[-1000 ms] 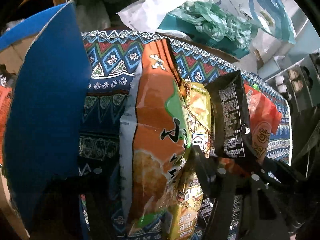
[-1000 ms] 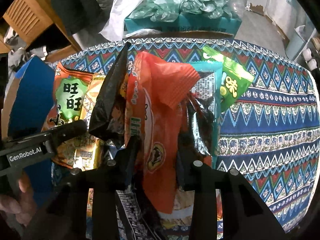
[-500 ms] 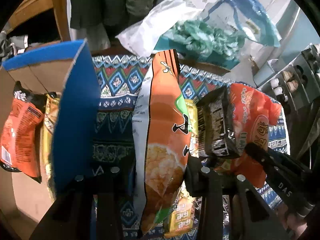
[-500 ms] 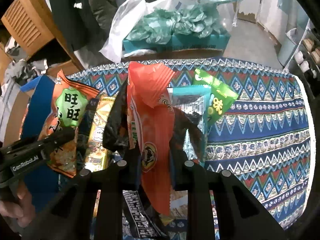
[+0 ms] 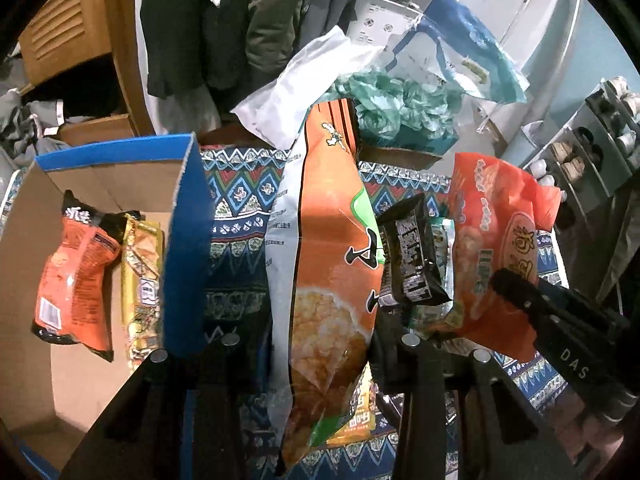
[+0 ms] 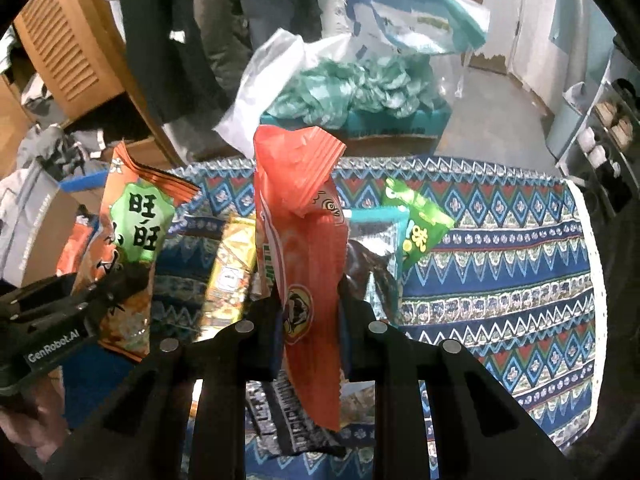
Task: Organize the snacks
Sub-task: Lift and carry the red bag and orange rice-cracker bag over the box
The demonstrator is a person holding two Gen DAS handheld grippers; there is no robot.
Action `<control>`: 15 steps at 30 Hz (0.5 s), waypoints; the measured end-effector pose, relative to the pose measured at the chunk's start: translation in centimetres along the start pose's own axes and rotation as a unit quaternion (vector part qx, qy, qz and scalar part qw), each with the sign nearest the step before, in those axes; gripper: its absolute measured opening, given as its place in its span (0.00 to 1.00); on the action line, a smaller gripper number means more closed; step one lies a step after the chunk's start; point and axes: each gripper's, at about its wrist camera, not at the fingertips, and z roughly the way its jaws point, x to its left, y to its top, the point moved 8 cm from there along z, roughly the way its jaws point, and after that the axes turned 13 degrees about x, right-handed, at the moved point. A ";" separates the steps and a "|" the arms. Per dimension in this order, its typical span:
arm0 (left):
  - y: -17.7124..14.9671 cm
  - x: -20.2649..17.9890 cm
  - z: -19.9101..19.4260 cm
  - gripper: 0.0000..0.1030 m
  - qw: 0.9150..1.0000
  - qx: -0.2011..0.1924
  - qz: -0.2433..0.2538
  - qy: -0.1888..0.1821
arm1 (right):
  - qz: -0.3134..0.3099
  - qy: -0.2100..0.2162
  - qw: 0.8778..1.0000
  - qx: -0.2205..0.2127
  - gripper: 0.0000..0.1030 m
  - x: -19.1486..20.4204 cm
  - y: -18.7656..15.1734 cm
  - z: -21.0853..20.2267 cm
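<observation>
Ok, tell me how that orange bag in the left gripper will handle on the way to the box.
The orange bag looks puffy and probably light. Pinched low, its tall top may flop or sway. Its glossy film could slip.

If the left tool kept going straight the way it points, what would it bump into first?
Probably the patterned blue tablecloth, since the left tool points steeply down at it while clamping the tall orange snack bag. The blue-edged cardboard box stands just left; depth is unclear.
</observation>
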 end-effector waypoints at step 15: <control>-1.0 0.7 -5.6 0.38 0.999 -0.026 -0.005 -0.025 | -0.018 0.032 0.999 -0.031 0.20 3.4 -0.2 -4.6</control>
